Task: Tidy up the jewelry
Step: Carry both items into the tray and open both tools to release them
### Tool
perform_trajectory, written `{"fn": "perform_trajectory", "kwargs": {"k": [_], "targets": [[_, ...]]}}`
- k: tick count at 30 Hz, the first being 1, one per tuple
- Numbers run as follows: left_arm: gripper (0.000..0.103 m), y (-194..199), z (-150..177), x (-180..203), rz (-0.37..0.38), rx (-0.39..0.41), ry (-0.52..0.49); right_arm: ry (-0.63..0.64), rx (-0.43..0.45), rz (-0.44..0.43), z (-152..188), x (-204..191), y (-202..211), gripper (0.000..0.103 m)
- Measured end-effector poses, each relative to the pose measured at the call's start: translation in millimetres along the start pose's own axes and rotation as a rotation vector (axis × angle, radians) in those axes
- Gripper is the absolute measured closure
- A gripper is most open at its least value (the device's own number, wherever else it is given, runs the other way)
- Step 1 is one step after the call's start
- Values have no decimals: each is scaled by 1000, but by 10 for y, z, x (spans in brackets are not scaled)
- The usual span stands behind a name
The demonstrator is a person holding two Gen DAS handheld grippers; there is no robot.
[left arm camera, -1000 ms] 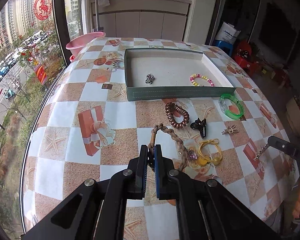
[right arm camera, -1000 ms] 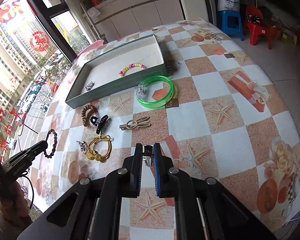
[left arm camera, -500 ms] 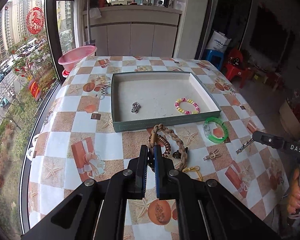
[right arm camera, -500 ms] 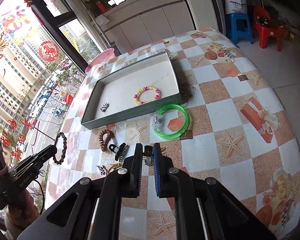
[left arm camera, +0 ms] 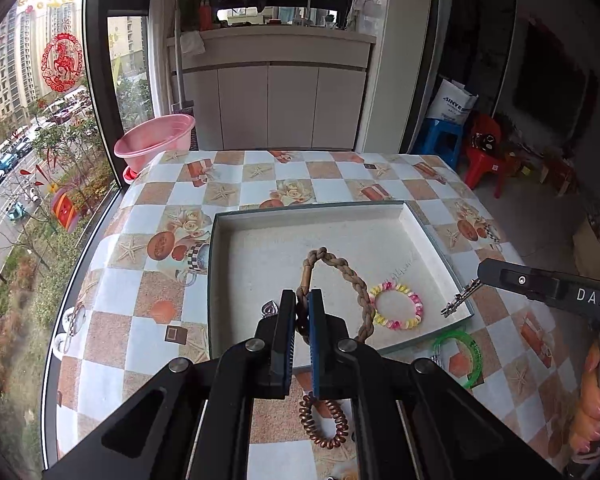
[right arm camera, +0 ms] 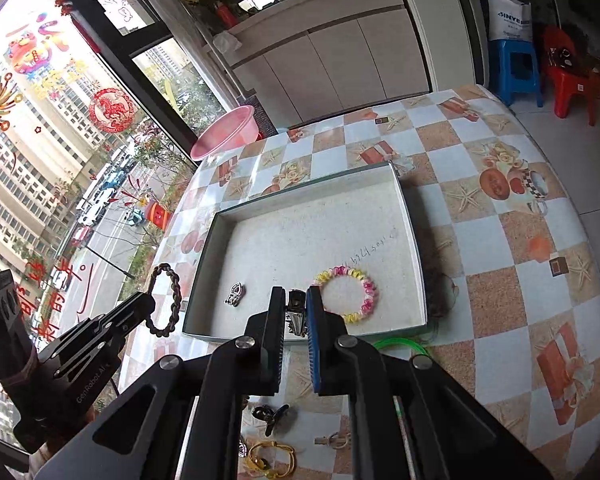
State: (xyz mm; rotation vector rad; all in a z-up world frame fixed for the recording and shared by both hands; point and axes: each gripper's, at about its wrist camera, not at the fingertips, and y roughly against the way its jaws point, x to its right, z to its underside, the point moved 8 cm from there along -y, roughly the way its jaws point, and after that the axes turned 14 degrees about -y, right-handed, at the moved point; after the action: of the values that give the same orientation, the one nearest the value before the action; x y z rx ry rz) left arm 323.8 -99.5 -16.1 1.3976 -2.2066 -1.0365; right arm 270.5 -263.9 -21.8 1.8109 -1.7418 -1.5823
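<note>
Checkered starfish tablecloth (left arm camera: 112, 332) by window, landmark = grey tray (left arm camera: 214, 280). Left wrist view: left gripper (left arm camera: 303, 312) pinched on braided bracelet (left arm camera: 342, 266), loop held up over tray's near-middle; inside tray 1 beaded bracelet (left arm camera: 396, 306), just outside its near wall 1 green bangle (left arm camera: 458, 350) + 1 copper coil tie (left arm camera: 324, 424). Judgement: lower well past the wall before releasing, drop clear of the beads. Right wrist view: right gripper (right arm camera: 296, 312) clamped on small metal clip (right arm camera: 296, 314) at tray's near wall, 1 silver charm (right arm camera: 235, 294) in tray, and short of tray 1 black claw clip (right arm camera: 269, 414), 1 yellow cord piece (right arm camera: 270, 454), 1 beige bow pin (right arm camera: 334, 440).

Home: cabinets (left arm camera: 292, 108), tableclothed table (left arm camera: 172, 280)
</note>
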Motion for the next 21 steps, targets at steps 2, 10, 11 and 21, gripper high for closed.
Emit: {"fn": "perform_trajectory", "kwargs": {"k": [2, 10, 11, 21], "targets": [[85, -181, -38, 8, -1, -20, -6, 3, -20, 16, -73, 10, -155, 92], [85, -856, 63, 94, -20, -110, -26, -41, -85, 54, -202, 205, -743, 92], [85, -921, 89, 97, -27, -120, -30, -50, -92, 58, -207, 247, -809, 92], [84, -1304, 252, 49, -93, -187, -36, -107, -108, 82, -245, 517, -1082, 89]]}}
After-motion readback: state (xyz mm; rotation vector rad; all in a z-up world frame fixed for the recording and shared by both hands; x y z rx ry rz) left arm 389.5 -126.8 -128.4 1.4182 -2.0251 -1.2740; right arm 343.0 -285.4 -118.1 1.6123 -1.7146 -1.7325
